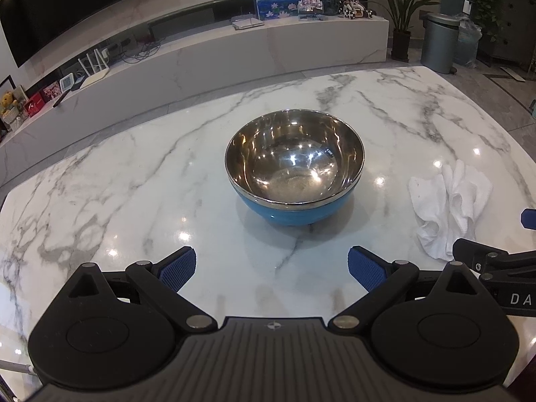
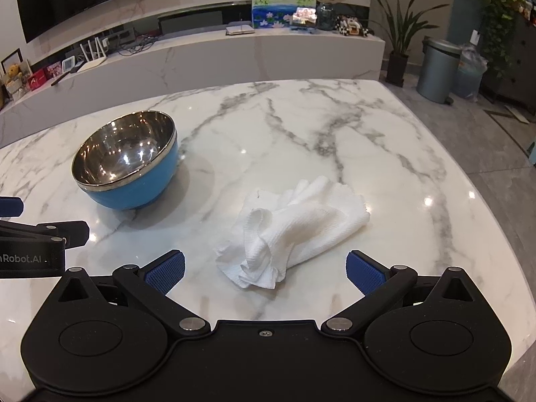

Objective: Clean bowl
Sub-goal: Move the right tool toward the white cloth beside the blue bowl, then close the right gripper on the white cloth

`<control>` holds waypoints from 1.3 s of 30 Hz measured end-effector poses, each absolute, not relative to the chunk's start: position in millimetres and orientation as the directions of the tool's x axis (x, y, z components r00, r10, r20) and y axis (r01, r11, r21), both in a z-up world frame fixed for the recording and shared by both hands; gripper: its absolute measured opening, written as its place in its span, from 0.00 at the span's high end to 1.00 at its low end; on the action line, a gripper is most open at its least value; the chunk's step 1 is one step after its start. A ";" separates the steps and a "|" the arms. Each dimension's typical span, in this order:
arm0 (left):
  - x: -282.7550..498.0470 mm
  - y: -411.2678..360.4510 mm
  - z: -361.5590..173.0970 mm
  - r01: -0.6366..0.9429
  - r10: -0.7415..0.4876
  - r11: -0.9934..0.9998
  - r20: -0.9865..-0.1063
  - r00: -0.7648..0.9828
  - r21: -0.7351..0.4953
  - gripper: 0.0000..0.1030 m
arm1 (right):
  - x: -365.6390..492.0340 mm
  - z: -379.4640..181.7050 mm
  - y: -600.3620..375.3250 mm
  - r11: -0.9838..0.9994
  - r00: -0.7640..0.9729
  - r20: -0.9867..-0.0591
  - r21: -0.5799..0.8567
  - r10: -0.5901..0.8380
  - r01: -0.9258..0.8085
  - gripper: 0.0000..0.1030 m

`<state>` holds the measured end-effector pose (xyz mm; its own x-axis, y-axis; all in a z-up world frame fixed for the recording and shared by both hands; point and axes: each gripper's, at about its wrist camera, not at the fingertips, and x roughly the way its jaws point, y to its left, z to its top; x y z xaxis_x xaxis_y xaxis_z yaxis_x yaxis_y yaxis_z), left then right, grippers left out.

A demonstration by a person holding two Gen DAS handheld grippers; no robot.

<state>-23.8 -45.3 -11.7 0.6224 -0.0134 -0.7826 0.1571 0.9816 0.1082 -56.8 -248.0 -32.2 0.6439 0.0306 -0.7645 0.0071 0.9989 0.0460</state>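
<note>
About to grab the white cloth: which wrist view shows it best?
The right wrist view: the cloth lies whole and crumpled, centred just ahead of the open right gripper. The left wrist view shows it only near the right edge, partly behind the other gripper.

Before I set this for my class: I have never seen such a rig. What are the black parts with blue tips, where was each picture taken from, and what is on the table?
A person holds two hand-held grippers, each with a camera looking along its fingers. The left camera shows the left gripper, open, facing a bowl, blue outside and steel inside. The right camera shows the right gripper, open, just short of a crumpled white cloth. Both things lie apart on a marble table. Nothing is held.
</note>
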 end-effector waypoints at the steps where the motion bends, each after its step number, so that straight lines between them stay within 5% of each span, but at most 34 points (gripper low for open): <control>1: -23.9 -45.0 -11.7 0.157 -0.014 0.982 -0.783 0.622 0.108 0.04 | -56.5 -32.5 -248.0 0.999 0.644 -0.765 0.045 0.030 0.007 0.01; 27: -19.8 -40.6 -13.2 0.146 -0.016 0.985 -0.792 0.611 0.093 0.04 | -38.2 -53.5 -250.0 0.999 0.613 -0.789 0.050 0.036 0.005 0.02; 33: -18.8 -38.4 -14.5 0.153 -0.022 0.984 -0.798 0.602 0.089 0.04 | -31.3 -61.9 -247.9 0.999 0.592 -0.805 0.050 0.040 0.001 0.14; 39: -19.4 -34.6 -14.5 0.158 -0.028 0.984 -0.800 0.599 0.084 0.04 | -24.7 -75.3 -247.1 0.999 0.548 -0.836 0.050 0.035 0.012 0.43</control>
<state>-19.4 -34.6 -14.6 0.5988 -0.0275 -0.8004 0.1579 0.9838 0.0843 -24.7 -247.1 -75.3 0.5483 0.0347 -0.8356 0.0122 0.9987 0.0495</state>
